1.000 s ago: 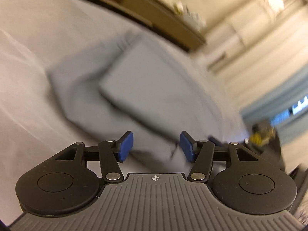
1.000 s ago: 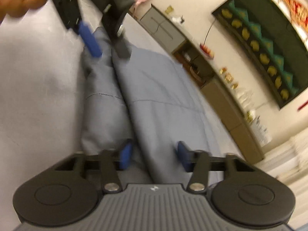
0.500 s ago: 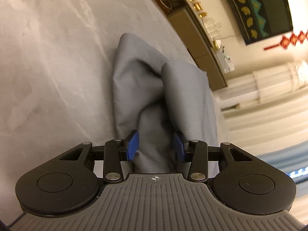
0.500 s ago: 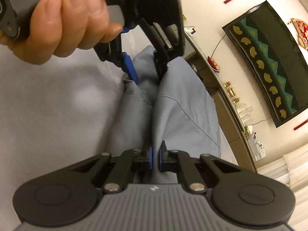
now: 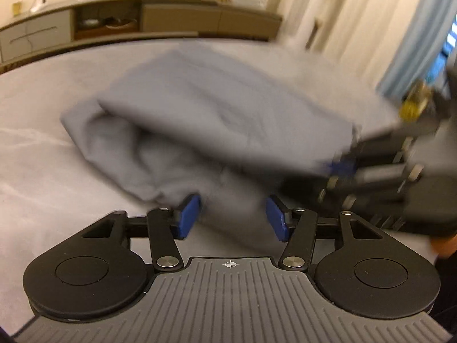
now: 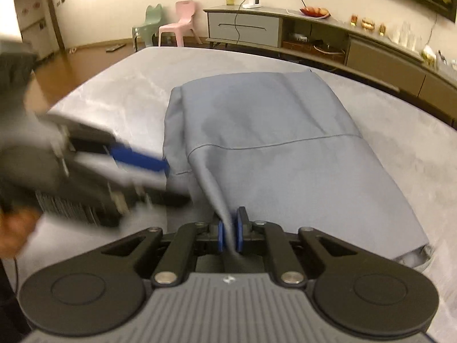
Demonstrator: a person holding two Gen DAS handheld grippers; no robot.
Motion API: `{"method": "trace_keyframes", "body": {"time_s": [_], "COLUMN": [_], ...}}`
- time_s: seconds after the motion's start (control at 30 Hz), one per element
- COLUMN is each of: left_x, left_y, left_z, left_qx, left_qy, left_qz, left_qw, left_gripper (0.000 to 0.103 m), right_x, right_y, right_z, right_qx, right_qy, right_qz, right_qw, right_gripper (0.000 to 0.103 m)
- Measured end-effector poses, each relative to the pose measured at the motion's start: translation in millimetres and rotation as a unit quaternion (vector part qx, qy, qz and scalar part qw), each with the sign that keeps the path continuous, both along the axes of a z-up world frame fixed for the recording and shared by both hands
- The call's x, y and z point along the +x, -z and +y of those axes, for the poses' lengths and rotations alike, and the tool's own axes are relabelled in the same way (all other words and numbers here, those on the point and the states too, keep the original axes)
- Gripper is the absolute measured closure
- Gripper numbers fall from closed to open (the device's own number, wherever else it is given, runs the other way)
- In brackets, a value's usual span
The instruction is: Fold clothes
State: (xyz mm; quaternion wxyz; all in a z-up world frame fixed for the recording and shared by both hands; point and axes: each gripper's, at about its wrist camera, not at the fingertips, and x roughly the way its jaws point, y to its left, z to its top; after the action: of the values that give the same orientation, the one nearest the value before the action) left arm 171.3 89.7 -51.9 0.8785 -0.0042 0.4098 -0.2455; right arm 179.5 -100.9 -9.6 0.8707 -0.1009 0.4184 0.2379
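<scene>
Two grippers work on one grey-blue garment, which lies on the grey bed in a doubled bundle, with a stitched seam across its top layer. The right gripper has its blue pads pressed together on a ridge of cloth at the near edge, and the fabric rises tight from the bundle to the pads. The left gripper is spread wide and holds nothing; the cloth edge lies just in front, at 12 o'clock from it. In the right view it appears blurred at about 9 o'clock (so it is probably moving fast).

I judge the step to be carrying the pinched edge over to make a fold. To do it well, keep the pinch firm, lift only enough that the lower layers do not drag, and lay the edge parallel to the seam. The free gripper could steady the loose, puffy left side.
</scene>
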Motion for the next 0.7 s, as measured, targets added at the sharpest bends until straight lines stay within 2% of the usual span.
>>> {"method": "trace_keyframes", "body": {"time_s": [0.07,0.13,0.2,0.27,0.33,0.4,0.47,0.53,0.6,0.7], "left_x": [-0.2,3.1,4.7,3.6,1.3,-2.1,-3.2,-0.8,4.9,13.0], "left_y": [5.2,10.8,15.4,16.3,18.3,14.9,14.3,4.4,-11.6,-36.5], "left_z": [-6.3,-7.6,-5.7,-2.8,-2.3,1.0,12.4,30.2,53.3,93.4], "left_qx": [0.009,0.001,-0.008,-0.010,0.001,0.008,0.000,0.005,0.003,-0.066], "left_qy": [0.007,0.000,-0.004,-0.001,0.009,0.022,0.042,0.057,0.048,0.001], "left_qz": [-0.019,-0.014,-0.009,-0.011,-0.016,-0.014,0.015,0.013,-0.009,-0.022], "left_qw": [0.9998,0.9999,0.9999,0.9999,0.9998,0.9996,0.9990,0.9983,0.9988,0.9976], "left_gripper": [0.055,0.055,0.054,0.054,0.054,0.055,0.057,0.063,0.064,0.064], "right_x": [4.7,7.6,-7.5,-21.3,-22.2,-12.4,-4.8,-1.9,-1.9,-22.0], "right_y": [-2.6,-13.1,-26.3,-31.6,-19.3,-10.2,-3.9,-3.1,-2.7,7.4], "right_z": [-8.9,-9.4,1.1,20.9,32.3,28.2,25.4,26.2,30.7,56.1], "right_qx": [0.021,0.033,0.054,0.038,0.009,0.021,0.033,0.035,0.022,-0.058], "right_qy": [0.008,0.019,0.003,-0.030,-0.042,-0.033,-0.028,-0.028,-0.031,-0.057], "right_qz": [0.013,0.005,-0.008,-0.015,-0.009,0.013,0.031,0.036,0.030,-0.021], "right_qw": [1.000,0.999,0.999,0.999,0.999,0.999,0.999,0.998,0.999,0.996], "right_gripper": [0.094,0.094,0.095,0.095,0.096,0.097,0.097,0.097,0.097,0.090]}}
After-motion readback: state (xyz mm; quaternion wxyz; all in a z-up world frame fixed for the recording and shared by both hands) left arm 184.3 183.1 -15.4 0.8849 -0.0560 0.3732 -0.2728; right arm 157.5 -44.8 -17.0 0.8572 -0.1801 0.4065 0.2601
